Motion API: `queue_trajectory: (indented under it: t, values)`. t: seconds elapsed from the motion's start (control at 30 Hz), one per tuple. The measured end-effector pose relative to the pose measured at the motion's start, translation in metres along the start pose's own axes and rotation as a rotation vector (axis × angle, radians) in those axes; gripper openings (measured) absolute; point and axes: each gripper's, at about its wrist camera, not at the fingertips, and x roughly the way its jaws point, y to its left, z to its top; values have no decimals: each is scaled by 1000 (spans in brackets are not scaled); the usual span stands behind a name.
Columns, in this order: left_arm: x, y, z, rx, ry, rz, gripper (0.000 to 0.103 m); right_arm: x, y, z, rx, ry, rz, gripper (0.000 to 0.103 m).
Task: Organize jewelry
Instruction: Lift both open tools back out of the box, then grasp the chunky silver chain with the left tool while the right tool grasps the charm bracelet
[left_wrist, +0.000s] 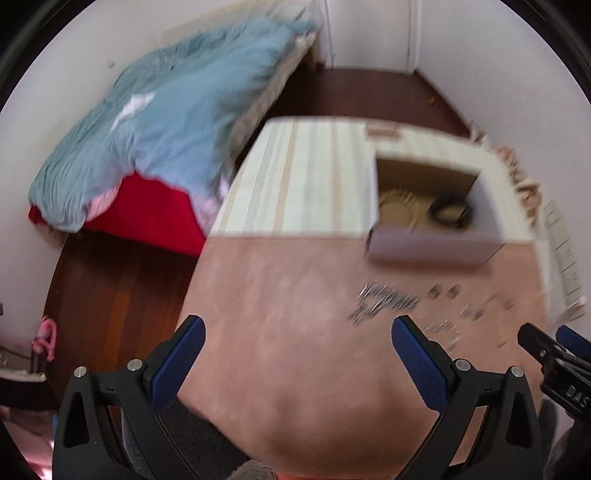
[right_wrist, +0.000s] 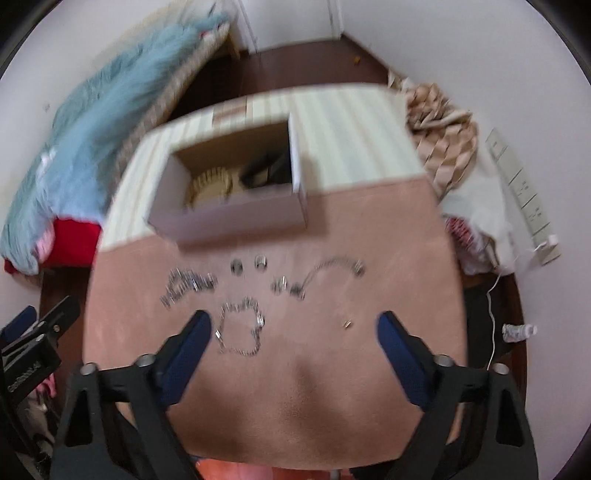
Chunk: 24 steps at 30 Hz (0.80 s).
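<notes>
Silver jewelry lies spread on a pink cloth: a heaped chain, a looped bracelet, two rings, a curved chain and a small gold piece. An open white box behind them holds a gold item and dark items. My right gripper is open above the cloth, just short of the bracelet. My left gripper is open above the cloth's left part; the heaped chain lies to its right. Both views are blurred.
A striped cloth covers the table's far half. A bed with a blue blanket and red sheet stands at the left. Crumpled beige paper and a white power strip lie at the right. Dark wood floor surrounds the table.
</notes>
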Motion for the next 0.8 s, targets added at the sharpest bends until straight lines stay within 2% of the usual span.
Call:
queue_trajectory:
  t: [0.2,0.33,0.43,0.47,0.5,0.57,0.67,0.8]
  values:
    - [41,5,-26,17,107,54,103,67,17,-19,-37,70,-14,71]
    - [53,11,-29,11,133,66,103,91,29,-24,-79,84,-25,65]
    - [58,11,-27,18,144,65,103,92,45,-27,-181,42,-87,60]
    - [59,9,-27,20,148,62,103,92,49,-29,-209,28,-100,54]
    - [61,8,-26,21,151,55,103,91,51,-29,-221,16,-91,34]
    - [64,6,-23,23,153,37,103,89,52,-29,-238,14,-95,6]
    - [67,0,-16,27,156,2,103,86,38,-27,-199,20,-90,5]
    - [78,-4,0,-13,180,-99,103,76,7,-24,-95,8,-70,5]
